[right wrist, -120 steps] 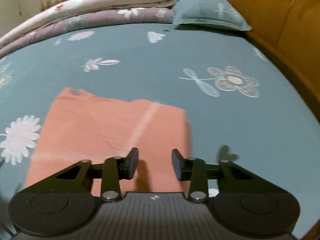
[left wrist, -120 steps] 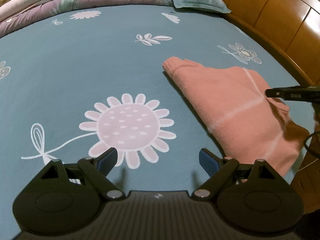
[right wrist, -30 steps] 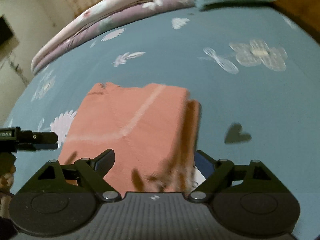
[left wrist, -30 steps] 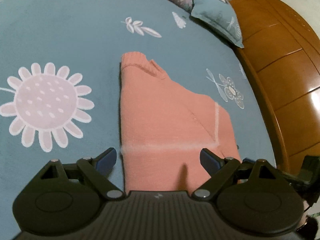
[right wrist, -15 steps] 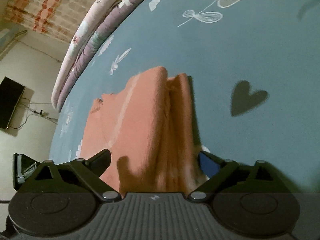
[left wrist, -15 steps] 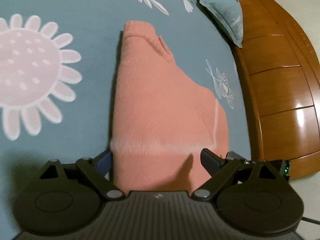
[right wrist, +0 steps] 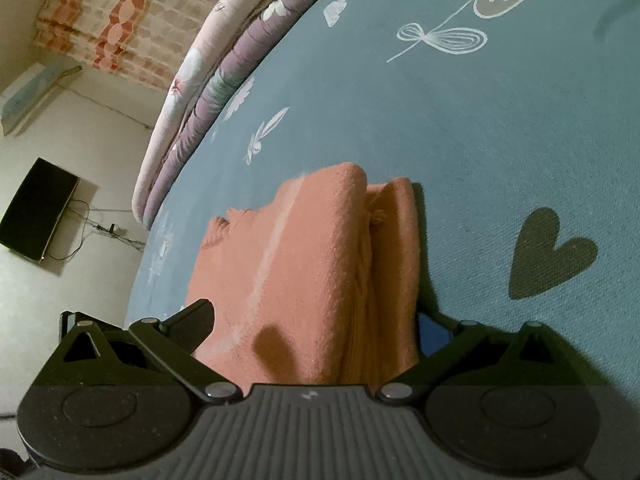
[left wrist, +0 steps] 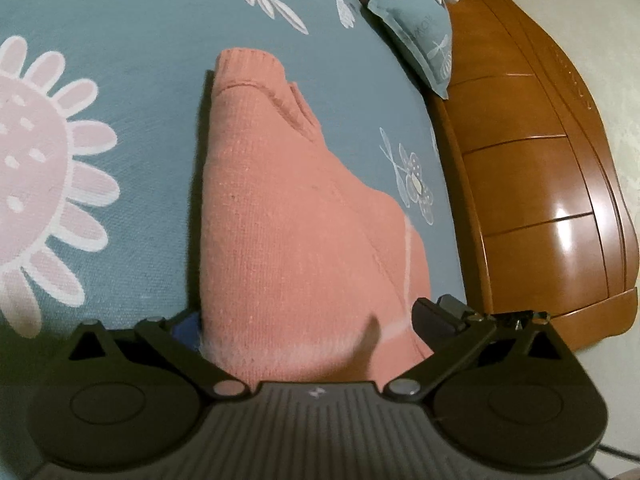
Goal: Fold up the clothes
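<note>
A folded salmon-pink knit sweater [left wrist: 288,220] lies on the blue flowered bed sheet [left wrist: 120,20], collar end far from me. My left gripper [left wrist: 310,322] is low at its near end. Its jaws are opening and the near left edge of the fabric lies between them. The blue left pad [left wrist: 186,326] is half hidden beside the fold. In the right wrist view the sweater [right wrist: 320,260] shows its stacked folded layers. My right gripper [right wrist: 314,326] stands open astride its near right edge, with nothing pressing on the cloth.
A wooden headboard [left wrist: 540,160] runs along the right of the bed, with a blue pillow [left wrist: 420,28] against it. Rolled quilts [right wrist: 208,80] lie along the far side. A black screen [right wrist: 36,212] sits on the floor beyond the bed's edge.
Both grippers have dropped closer to the sweater and tilted, and the fabric's near end now fills the gap between each pair of fingers. Both sets of jaws stand wider.
</note>
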